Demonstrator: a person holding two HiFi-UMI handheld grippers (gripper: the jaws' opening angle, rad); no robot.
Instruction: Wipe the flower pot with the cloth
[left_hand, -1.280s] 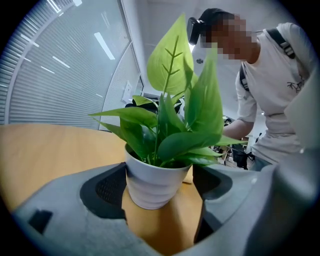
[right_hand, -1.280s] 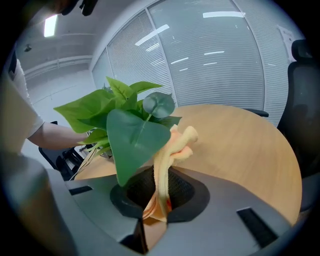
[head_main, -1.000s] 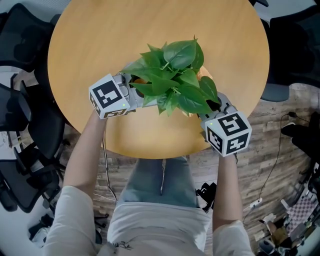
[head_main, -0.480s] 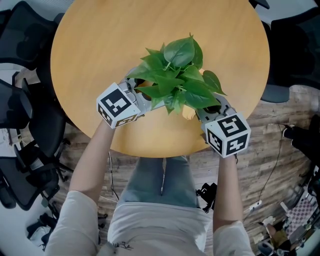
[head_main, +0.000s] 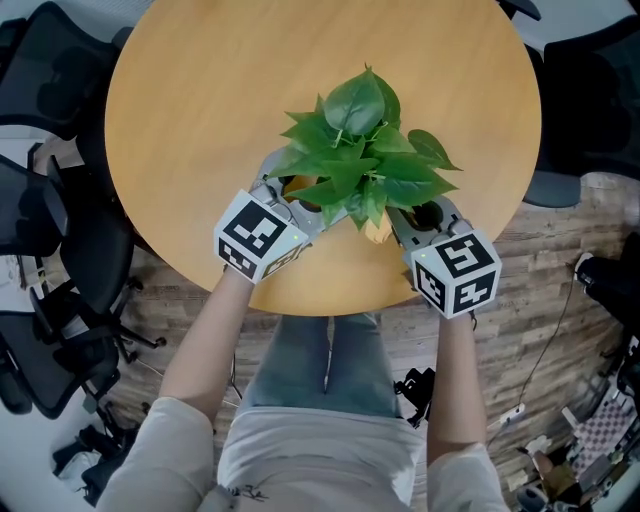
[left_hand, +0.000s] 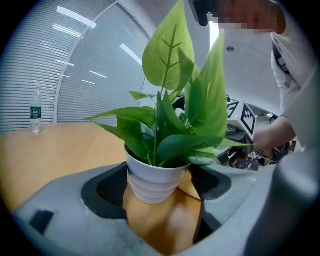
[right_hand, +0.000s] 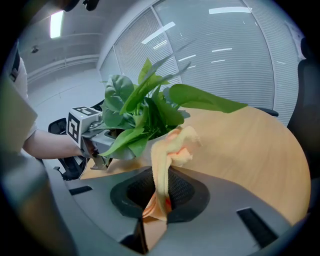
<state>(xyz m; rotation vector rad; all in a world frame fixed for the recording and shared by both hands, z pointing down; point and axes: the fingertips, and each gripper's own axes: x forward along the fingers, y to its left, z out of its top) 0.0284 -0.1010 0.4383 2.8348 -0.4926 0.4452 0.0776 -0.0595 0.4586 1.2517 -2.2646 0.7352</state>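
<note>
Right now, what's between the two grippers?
The pot with its plant, plain in the head view. The left gripper clasps the pot; the right gripper holds the cloth beside it.

No text can be read. The left cube (head_main: 258, 235) and right cube (head_main: 456, 270) show black-and-white square patterns, not letters. The label on a bottle (left_hand: 35, 111) is too small to read.

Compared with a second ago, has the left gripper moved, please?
Yes. The left gripper has swung: its marker cube now sits nearer the near edge of the table, claw still around the flower pot.
</note>
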